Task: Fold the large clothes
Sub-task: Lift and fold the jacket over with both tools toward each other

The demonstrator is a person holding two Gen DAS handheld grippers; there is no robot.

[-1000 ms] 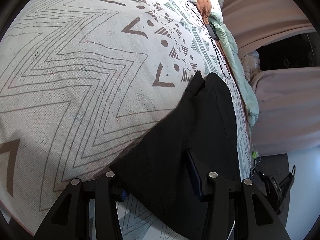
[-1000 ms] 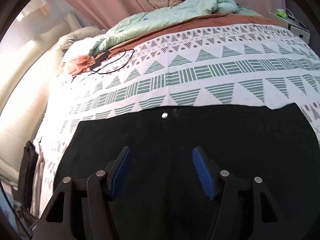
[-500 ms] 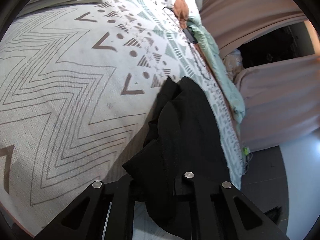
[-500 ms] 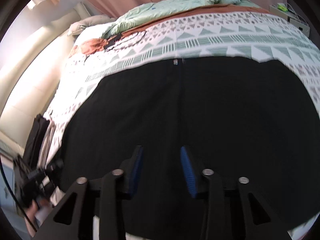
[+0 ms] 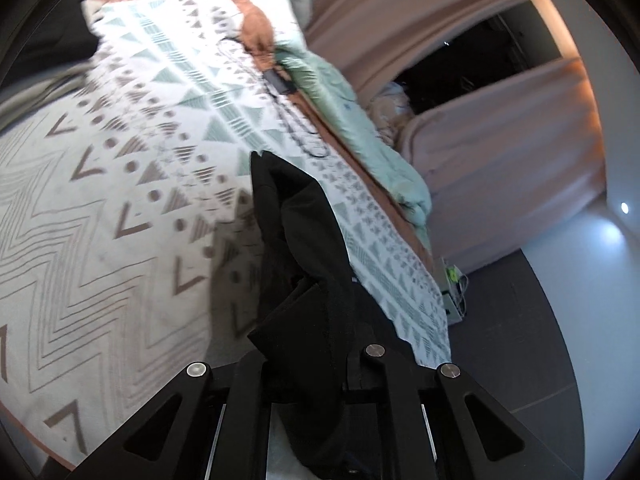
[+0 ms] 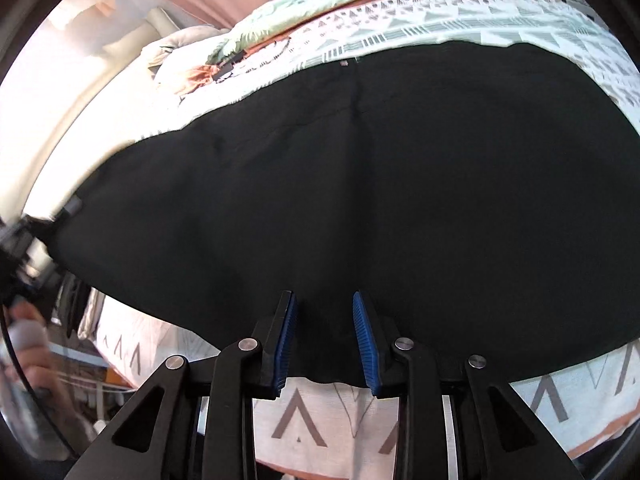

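A large black garment (image 6: 360,168) lies spread across a patterned bedspread (image 6: 320,420). My right gripper (image 6: 324,336) points down at its near hem. Its jaws are closing, the blue pads (image 6: 288,340) stand apart, and flat black fabric lies in the gap. In the left wrist view one end of the same garment (image 5: 296,220) hangs bunched and raised off the bedspread (image 5: 120,200). My left gripper (image 5: 316,360) is shut on that end, and the cloth hides its pads.
A green duvet (image 5: 360,120) and a rust-coloured cloth (image 5: 256,20) lie along the bed's far side, with a black cable and adapter (image 5: 280,80) beside them. Pink curtains (image 5: 500,140) and dark floor (image 5: 520,320) lie beyond. A person's hand (image 6: 28,340) shows at the left edge.
My left gripper shut on the garment's end and lifted it, bunching the cloth. My right gripper slid back from the garment's middle to its near hem, and its jaws narrowed.
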